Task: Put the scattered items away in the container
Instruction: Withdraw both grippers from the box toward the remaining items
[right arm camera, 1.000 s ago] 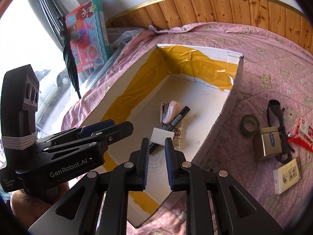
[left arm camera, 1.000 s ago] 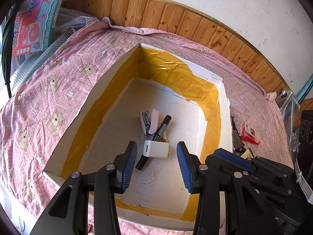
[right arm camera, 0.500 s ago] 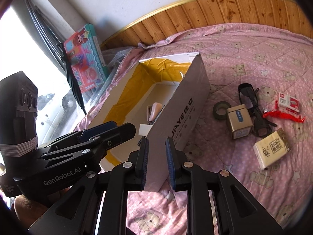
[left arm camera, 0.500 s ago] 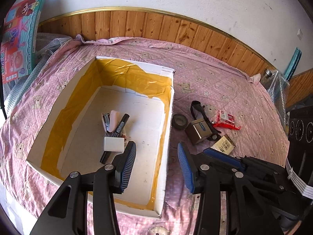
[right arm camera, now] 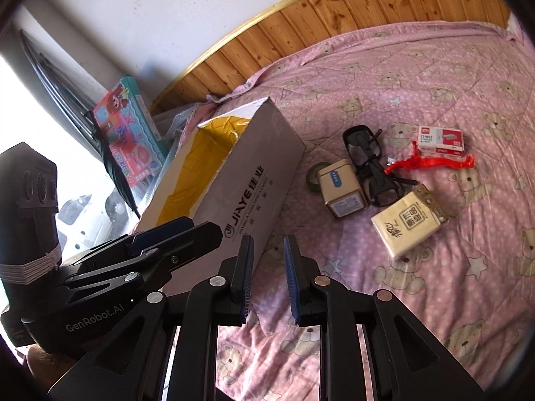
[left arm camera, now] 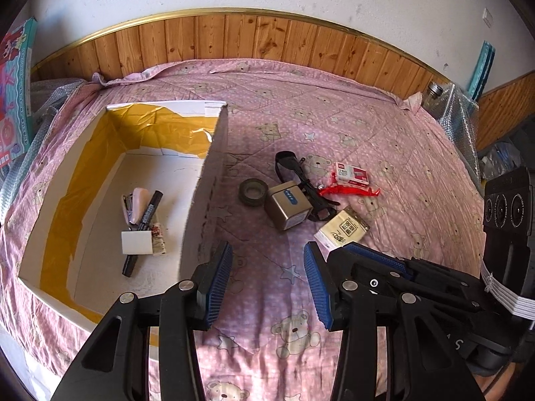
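Note:
A white cardboard box lined with yellow tape sits at the left on the pink bedspread. It holds a pink stapler, a black marker and a small white box. To its right lie a dark tape roll, a metal tin, black glasses, a staples box, a red ribbon and a tissue pack. My left gripper is open and empty, just short of the tin. My right gripper is empty with a narrow gap, beside the box, short of the tissue pack.
A wood-panelled wall runs along the far side of the bed. A colourful toy box leans at the left by the window. Bubble wrap and a jar sit at the far right corner. Bare bedspread lies in front of both grippers.
Both grippers have swung right, from over the box interior to the bedspread beside the scattered items. Neither jaw opening has visibly changed, and nothing was picked up.

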